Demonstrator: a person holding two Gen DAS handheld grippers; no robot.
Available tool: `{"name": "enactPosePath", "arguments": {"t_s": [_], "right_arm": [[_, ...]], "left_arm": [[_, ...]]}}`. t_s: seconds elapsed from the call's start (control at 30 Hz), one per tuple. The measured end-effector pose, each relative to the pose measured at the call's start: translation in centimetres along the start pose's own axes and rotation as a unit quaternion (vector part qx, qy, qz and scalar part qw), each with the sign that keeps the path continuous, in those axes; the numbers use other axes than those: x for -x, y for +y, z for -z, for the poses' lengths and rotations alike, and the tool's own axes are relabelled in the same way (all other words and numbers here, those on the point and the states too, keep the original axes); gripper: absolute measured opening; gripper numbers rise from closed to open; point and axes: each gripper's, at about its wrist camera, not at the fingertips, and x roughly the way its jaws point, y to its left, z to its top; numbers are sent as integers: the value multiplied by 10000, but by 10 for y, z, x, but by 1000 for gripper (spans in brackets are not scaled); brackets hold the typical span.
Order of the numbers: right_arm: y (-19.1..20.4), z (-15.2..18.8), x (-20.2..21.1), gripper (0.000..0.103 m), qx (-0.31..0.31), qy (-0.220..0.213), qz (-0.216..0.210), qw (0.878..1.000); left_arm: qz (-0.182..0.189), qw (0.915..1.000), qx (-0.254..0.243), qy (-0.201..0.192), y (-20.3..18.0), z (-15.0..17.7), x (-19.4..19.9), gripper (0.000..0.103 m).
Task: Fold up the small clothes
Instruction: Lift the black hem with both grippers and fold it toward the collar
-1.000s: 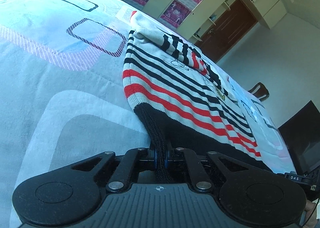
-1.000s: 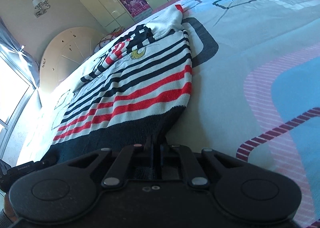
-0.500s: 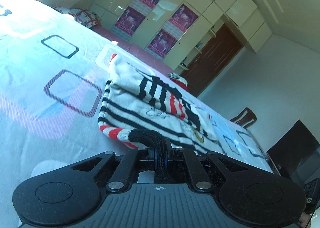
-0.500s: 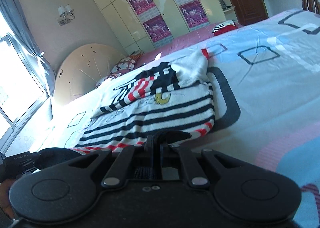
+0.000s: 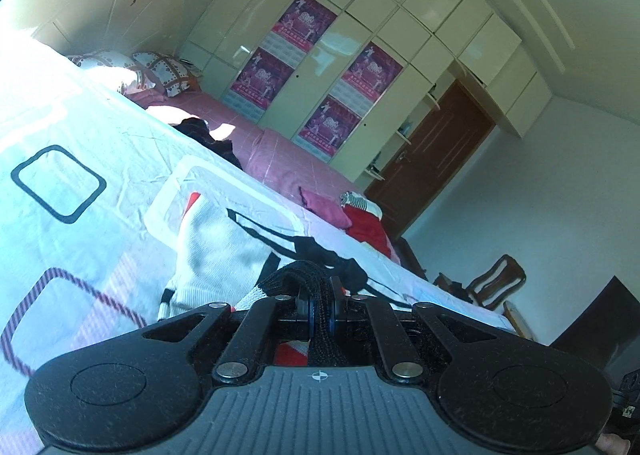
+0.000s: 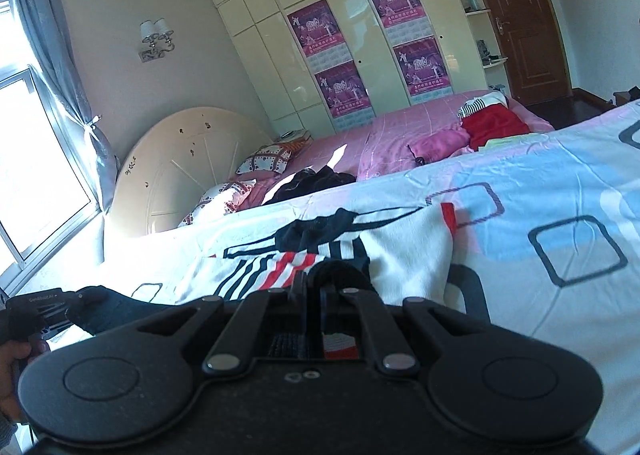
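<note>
A small white sweater (image 5: pixel 224 251) with black and red stripes lies on the patterned bedsheet (image 5: pixel 80 159). My left gripper (image 5: pixel 320 307) is shut on its black hem, lifted and carried over the sweater's upper part. The sweater (image 6: pixel 404 255) also shows in the right wrist view. My right gripper (image 6: pixel 314 287) is shut on the other hem corner, held over the body. The striped lower part is bunched under both grippers and mostly hidden.
Beyond the sheet is a pink bed cover (image 6: pixel 360 143) with a dark garment (image 6: pixel 316 181), a pink one (image 6: pixel 440 143) and a red one (image 6: pixel 496 123). Pillows (image 6: pixel 264 163) and a headboard (image 6: pixel 180 159) are at left. A wardrobe (image 6: pixel 360 35) stands behind.
Both grippers lifted the black hem off the bed and carried it forward over the sweater toward its collar. The striped body has folded under and mostly left view.
</note>
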Motion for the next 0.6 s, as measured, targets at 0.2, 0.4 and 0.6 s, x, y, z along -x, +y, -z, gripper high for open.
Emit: {"name": "enactPosePath", "arguments": {"t_s": [0.2, 0.4, 0.6], "right_arm": [[-24, -35, -60, 7, 15, 55, -107, 9999], [-45, -48, -111, 7, -56, 190, -41, 9998], [-63, -47, -158, 7, -420, 363, 121, 9984]], "left_arm": [[-229, 9997, 16, -1, -2, -26, -64, 5], [-431, 9987, 14, 257, 12, -44, -121, 6], [-533, 9968, -42, 596, 30, -55, -173, 6]]}}
